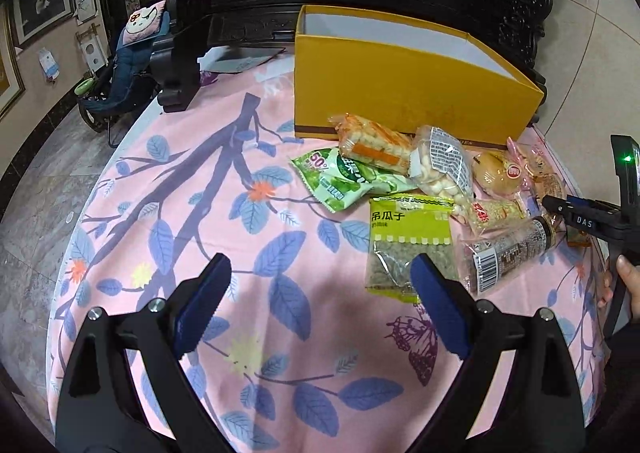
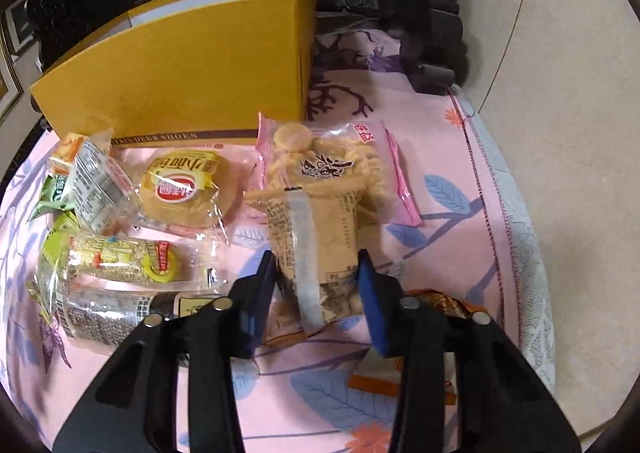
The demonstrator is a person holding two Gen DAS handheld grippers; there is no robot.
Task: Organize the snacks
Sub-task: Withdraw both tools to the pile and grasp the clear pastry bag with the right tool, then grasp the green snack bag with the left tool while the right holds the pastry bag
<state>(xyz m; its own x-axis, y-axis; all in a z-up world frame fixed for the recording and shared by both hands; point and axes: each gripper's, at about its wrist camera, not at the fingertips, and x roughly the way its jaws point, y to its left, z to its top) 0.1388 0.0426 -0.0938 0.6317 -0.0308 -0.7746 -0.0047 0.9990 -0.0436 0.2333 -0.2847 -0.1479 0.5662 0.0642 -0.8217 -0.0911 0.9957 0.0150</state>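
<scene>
Clear packet of brown biscuits [image 2: 316,253] lying near the right edge of the pink leaf-print surface [image 2: 320,405], lower end pinched between the blue pads of the right hand-held gripper [image 2: 318,285]. Yellow box [image 2: 180,77] standing behind at the far edge. Left hand-held gripper [image 1: 320,305] spread wide, holding nothing, beside a green seed packet [image 1: 408,237].

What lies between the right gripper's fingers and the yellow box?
In the right wrist view, a tan snack packet sits between the right gripper fingers; beyond it a pink-edged biscuit pack, then the yellow box.
</scene>
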